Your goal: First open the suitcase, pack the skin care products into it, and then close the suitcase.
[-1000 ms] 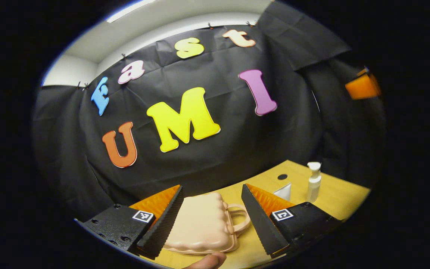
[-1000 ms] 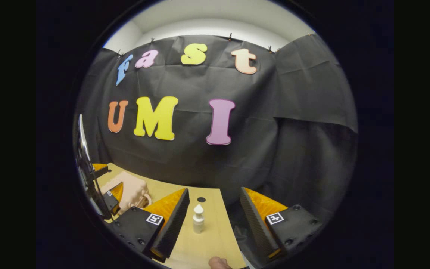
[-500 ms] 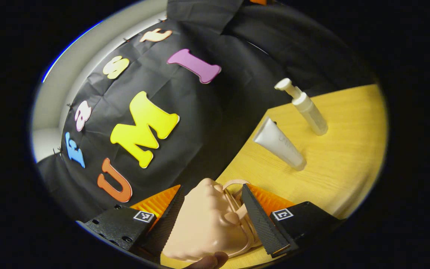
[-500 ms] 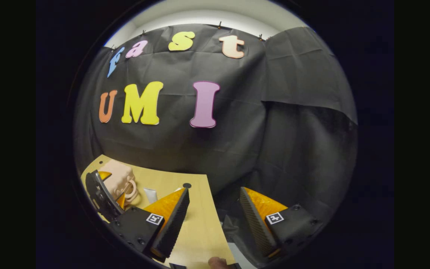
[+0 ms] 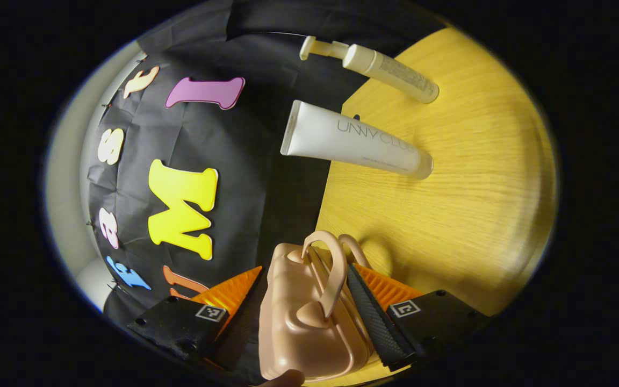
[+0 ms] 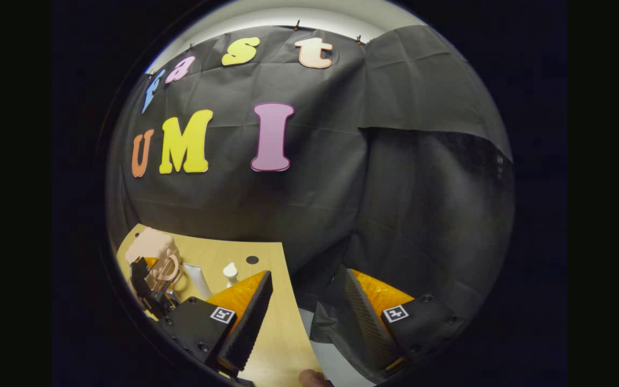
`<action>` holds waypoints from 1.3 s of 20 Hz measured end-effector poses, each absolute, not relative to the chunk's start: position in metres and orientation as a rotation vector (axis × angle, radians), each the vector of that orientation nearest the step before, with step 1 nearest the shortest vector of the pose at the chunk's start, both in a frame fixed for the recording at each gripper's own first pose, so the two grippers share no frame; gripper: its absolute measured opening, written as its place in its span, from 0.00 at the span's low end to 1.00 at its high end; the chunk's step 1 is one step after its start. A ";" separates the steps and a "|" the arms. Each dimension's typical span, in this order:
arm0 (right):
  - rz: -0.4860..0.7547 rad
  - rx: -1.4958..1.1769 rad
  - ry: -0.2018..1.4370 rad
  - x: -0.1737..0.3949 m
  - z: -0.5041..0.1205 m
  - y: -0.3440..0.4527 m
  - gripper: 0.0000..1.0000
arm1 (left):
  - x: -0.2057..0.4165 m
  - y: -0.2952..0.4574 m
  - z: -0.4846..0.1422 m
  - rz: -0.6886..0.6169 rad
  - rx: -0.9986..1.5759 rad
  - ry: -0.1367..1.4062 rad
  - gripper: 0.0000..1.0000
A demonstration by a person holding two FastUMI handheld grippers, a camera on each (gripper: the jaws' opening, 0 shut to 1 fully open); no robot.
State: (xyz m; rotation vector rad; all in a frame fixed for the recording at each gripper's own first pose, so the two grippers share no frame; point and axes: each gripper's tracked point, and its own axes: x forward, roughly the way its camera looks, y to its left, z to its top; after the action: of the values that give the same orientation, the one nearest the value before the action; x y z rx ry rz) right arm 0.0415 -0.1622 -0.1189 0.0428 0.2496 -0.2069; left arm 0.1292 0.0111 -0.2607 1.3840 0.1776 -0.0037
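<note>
Left gripper (image 5: 303,309) clamping, seemingly, pink suitcase (image 5: 301,328), right gripper (image 6: 304,317) agape, tube (image 5: 355,141) lettered.

Suitcase (image 5: 304,328), lower centre of the left gripper view: smooth moulded plastic, soft sheen, closed shell with rounded ridges. Tabletop (image 5: 465,215), right half: light wood grain, matt. Tube (image 5: 355,141), upper centre: smooth, satin plastic. Pump bottle (image 5: 390,72), top: matt plastic, faintly printed. Booth wall (image 6: 406,177) in the right gripper view: matt black cloth, creased and wrinkled.
</note>
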 end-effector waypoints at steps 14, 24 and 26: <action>-0.154 -0.011 0.238 0.059 -0.097 -0.115 0.81 | 0.137 0.037 -0.257 -0.028 1.421 0.296 0.05; -0.189 0.008 0.170 0.054 -0.058 -0.047 0.81 | 0.132 0.092 -0.144 -0.003 1.012 0.213 0.02; -0.197 -0.001 0.155 0.052 -0.051 -0.028 0.81 | 0.133 0.123 -0.118 0.011 0.904 0.204 0.03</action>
State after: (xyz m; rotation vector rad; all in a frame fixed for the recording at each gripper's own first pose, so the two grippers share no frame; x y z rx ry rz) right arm 0.0522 -0.0279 -0.0512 -0.0014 0.1548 -0.1965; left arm 0.1333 0.1232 -0.1184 0.9038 0.2041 0.0105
